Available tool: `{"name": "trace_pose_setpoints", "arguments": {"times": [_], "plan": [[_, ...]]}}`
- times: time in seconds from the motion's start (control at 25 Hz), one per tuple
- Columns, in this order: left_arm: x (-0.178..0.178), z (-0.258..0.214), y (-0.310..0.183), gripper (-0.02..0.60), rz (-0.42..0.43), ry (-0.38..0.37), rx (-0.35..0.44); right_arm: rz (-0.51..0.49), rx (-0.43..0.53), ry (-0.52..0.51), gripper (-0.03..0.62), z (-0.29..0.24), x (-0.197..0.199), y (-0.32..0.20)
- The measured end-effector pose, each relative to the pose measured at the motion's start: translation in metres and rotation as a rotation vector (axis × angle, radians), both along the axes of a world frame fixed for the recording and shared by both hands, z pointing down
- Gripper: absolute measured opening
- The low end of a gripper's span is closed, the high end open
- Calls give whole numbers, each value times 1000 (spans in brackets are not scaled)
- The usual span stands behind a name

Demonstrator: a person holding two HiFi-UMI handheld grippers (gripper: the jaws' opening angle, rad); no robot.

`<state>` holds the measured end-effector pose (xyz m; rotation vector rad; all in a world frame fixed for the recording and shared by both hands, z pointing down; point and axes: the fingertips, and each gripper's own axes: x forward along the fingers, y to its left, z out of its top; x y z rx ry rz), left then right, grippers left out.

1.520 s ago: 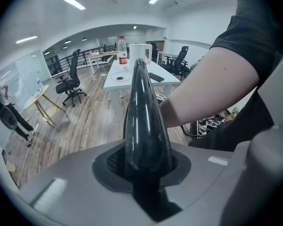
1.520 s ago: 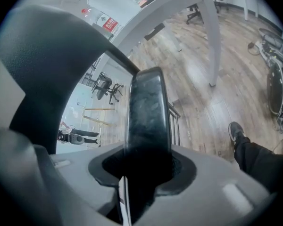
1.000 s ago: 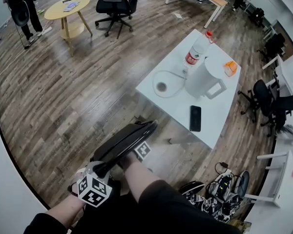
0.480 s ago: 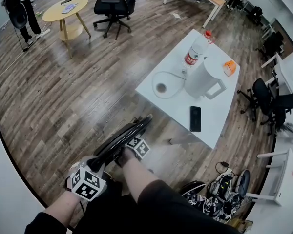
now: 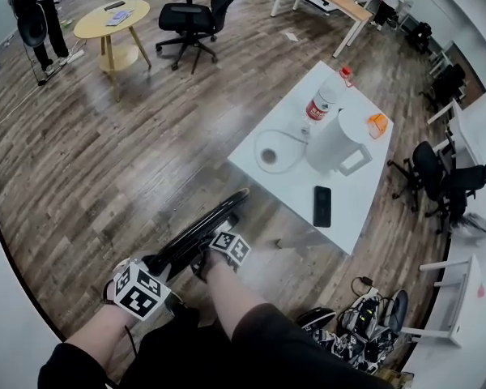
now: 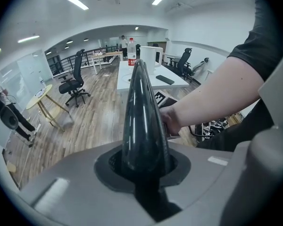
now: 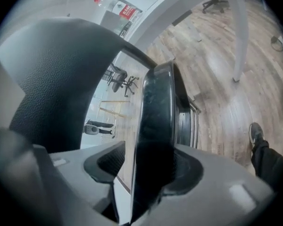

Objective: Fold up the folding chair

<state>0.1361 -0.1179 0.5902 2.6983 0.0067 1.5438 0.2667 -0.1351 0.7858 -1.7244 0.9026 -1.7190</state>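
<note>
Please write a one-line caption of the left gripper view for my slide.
Left gripper clamped on the black edge of the folding chair, white table in the background.

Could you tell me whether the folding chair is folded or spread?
Folded. In the head view the folding chair shows as one thin black slab, and both gripper views see it edge-on.

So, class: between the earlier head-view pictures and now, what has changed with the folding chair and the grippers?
The folding chair has closed flatter, and the left gripper, clamped on its edge, has shifted up-left in the head view. The right gripper has just been opening its jaws, with the chair's edge between them. The white table stays put.
</note>
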Motion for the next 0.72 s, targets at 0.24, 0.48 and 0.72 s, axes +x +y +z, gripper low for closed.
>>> {"name": "trace_pose_setpoints", "arguments": {"times": [0.24,0.48,0.72], "plan": [[4,-1,-22,74,-8,10,-17,-139,-4,32,226,-11,-18,11],[13,3,-40,74,18,17,-13,-310,2,168,225,-43,-11,39],[17,4,-51,72,48,34,12,-324,150,249,215,-110,-11,49]]}}
